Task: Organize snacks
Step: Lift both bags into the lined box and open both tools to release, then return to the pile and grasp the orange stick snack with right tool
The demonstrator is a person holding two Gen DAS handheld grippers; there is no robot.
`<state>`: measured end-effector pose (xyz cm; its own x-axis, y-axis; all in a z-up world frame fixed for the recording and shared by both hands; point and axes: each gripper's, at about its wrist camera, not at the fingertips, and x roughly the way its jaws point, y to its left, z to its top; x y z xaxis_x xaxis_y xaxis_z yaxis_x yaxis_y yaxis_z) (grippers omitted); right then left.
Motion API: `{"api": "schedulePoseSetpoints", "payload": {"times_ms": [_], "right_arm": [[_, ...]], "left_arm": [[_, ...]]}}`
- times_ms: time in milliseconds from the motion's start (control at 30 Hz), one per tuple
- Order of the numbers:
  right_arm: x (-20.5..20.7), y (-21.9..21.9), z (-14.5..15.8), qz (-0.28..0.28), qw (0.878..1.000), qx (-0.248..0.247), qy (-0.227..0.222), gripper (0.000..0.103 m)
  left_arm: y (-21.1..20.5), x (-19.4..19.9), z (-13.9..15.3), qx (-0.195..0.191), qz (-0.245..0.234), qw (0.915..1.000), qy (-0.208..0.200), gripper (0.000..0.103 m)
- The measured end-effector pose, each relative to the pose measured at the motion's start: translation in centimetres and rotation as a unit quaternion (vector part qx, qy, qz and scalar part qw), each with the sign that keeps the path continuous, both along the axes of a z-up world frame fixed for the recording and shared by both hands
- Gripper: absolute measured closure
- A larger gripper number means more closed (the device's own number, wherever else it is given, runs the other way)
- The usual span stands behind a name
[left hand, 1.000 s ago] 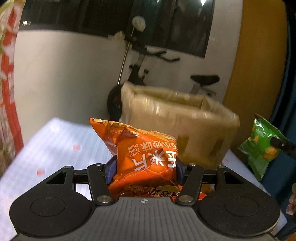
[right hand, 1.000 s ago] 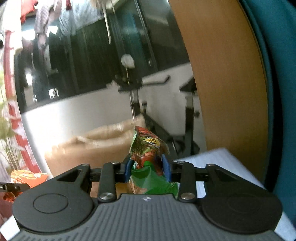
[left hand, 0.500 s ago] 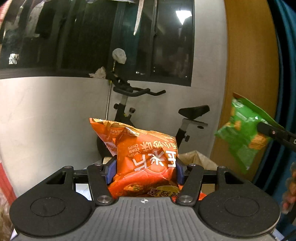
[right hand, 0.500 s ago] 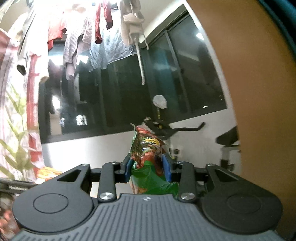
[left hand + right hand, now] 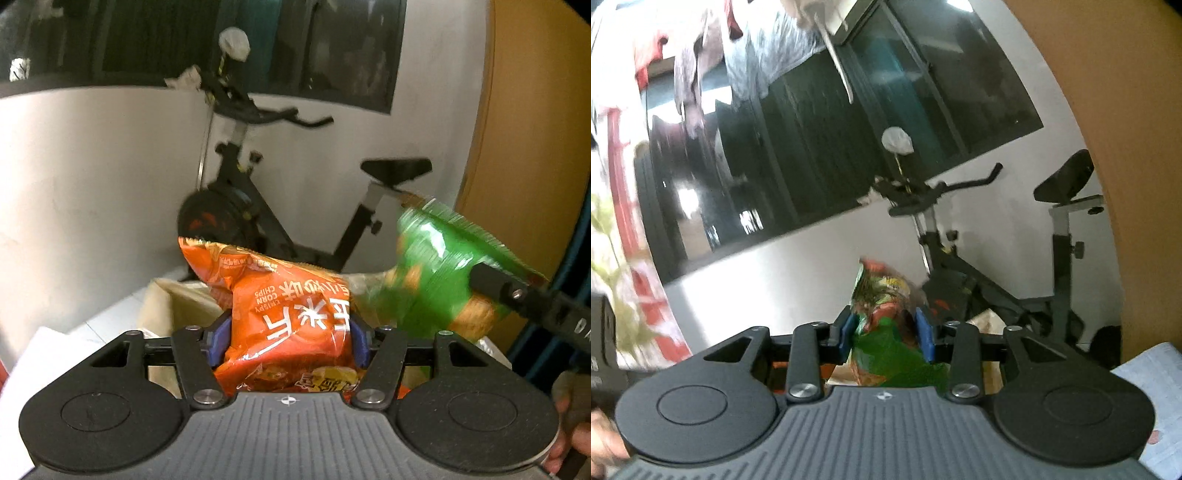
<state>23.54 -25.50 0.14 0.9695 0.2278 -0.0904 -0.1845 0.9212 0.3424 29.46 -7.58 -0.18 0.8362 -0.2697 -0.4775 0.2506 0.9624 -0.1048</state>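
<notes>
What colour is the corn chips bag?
Orange with white lettering, clearest in the left wrist view.

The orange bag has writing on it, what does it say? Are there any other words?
"CRISPY CORN CHIPS", upside down on the orange bag.
Big white Chinese characters on that bag, upside down: not readable for sure.
Small print near its top edge: too blurred.
The green bag: too blurred to read.

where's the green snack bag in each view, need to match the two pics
Left wrist view: the green snack bag is at right of centre, held in the right tongs, beside the orange corn chips bag.
Right wrist view: the same bag stands at bottom centre, seen edge-on between the blue pads.
Shared landmark: the exercise bike against the white wall.
</notes>
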Motion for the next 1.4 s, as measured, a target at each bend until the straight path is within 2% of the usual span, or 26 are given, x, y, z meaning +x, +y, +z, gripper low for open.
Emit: {"api": "schedulePoseSetpoints", "payload": {"times_ms": [67,100,133,233,367,567,700,967,1100,1300,1400], "right_arm": [[0.4,0.1,-0.5,-0.004,1.0,-0.019,0.012,0.055],[0.5,0.1,-0.7,-0.002,1.0,-0.023,0.015,0.047],[0.4,0.0,-0.8,-0.003,1.0,-0.025,0.015,0.046],[-0.1,-0.2,-0.9,-0.002,1.0,-0.021,0.014,0.046],[-1.4,0.0,-0.8,0.011,0.999,-0.026,0.016,0.046],[-5.0,0.6,-1.4,0.039,0.998,-0.047,0.016,0.046],[-7.9,1.0,-2.7,0.051,0.997,-0.064,0.013,0.046],[-12.0,1.9,-8.0,0.061,0.994,-0.071,0.062,0.033],[-12.7,2.1,-10.4,0.049,0.991,-0.087,0.093,0.032],[-13.7,2.6,-12.9,0.046,0.984,-0.13,0.112,0.032],[-14.2,2.3,-13.5,0.044,0.984,-0.129,0.118,0.032]], "left_arm": [[0.0,0.4,-0.7,0.015,0.004,0.9998,0.011,0.031],[-0.1,0.4,-0.9,0.026,0.012,0.9995,0.015,0.027],[-0.1,0.3,-1.0,0.036,0.019,0.999,0.016,0.025],[0.6,-0.4,-0.7,0.041,0.017,0.9989,0.01,0.025],[1.7,-1.2,-0.1,0.03,0.013,0.9994,0.011,0.025],[3.5,-6.1,0.4,0.023,0.027,0.9994,-0.001,0.025],[5.4,-10.3,-1.3,-0.007,0.053,0.9985,0.01,0.025],[6.5,-15.9,-6.7,0.007,0.088,0.9948,0.051,0.026],[6.4,-17.0,-8.5,0.025,0.091,0.9937,0.06,0.026],[7.4,-18.0,-10.2,0.01,0.109,0.9907,0.082,0.026],[9.0,-18.3,-9.7,0.003,0.121,0.9891,0.084,0.026]]}}
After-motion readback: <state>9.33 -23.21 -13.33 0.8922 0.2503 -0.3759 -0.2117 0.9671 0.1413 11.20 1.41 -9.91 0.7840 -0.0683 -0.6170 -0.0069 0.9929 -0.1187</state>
